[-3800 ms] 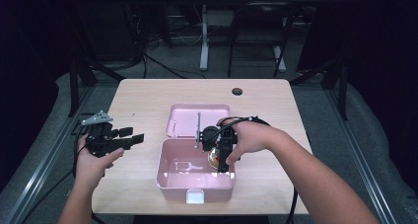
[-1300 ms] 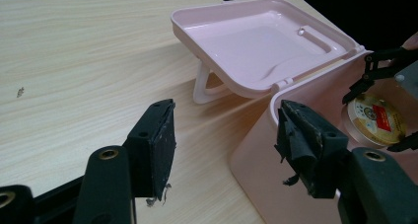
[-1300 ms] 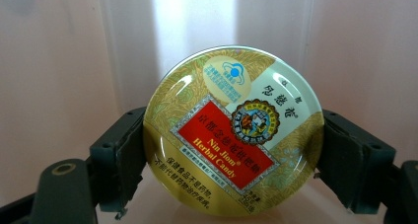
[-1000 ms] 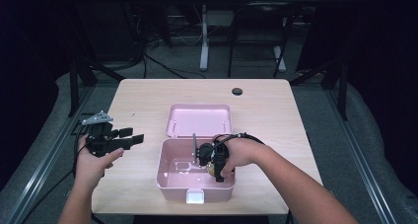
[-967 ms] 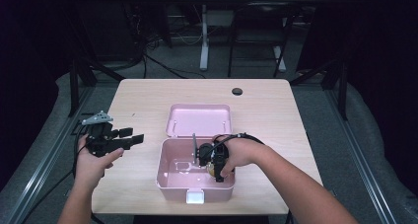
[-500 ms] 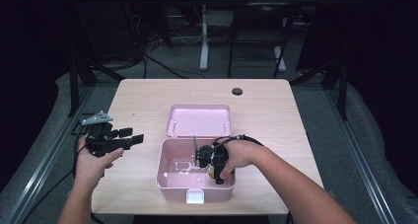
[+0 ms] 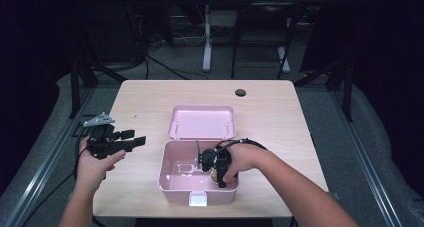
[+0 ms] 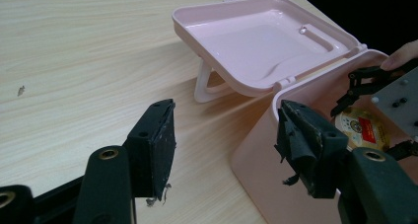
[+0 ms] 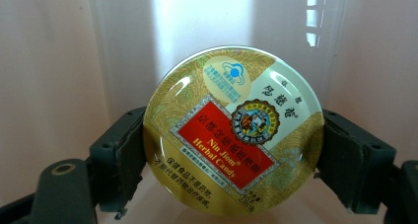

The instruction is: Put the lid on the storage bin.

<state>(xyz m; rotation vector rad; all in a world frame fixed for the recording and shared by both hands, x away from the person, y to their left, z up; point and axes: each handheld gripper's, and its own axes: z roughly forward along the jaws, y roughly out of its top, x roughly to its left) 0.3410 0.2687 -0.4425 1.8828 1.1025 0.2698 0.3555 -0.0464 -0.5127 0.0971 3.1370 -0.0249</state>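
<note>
1. the right gripper (image 7: 218,173) is reaching down into the near right part of the pink box (image 7: 172,184), its two black jaws clamped on the edges of a round candy tin (image 9: 232,130).
2. the tin is sitting between the pads, gold and cream with a red label reading "nin jiom herbal candy", its printed face turned toward the right gripper's camera and the box's pink wall rising behind it.
3. in the left gripper view the same tin (image 8: 362,128) is peeking over the box's rim, inside the box, with the right gripper's dark frame just beside it.
4. the right hand (image 7: 243,158) is wrapping the gripper from the right, its forearm coming in from the near right corner of the table.
5. the left gripper (image 7: 131,141) is hovering over the table's left side, well apart from the box, jaws spread wide with nothing between them.
6. the box's lid (image 7: 202,122) is lying open and flat on the far side of the box, hinged to it.
7. the wooden table (image 7: 270,109) is carrying a small dark round thing (image 7: 241,92) near its far edge.
</note>
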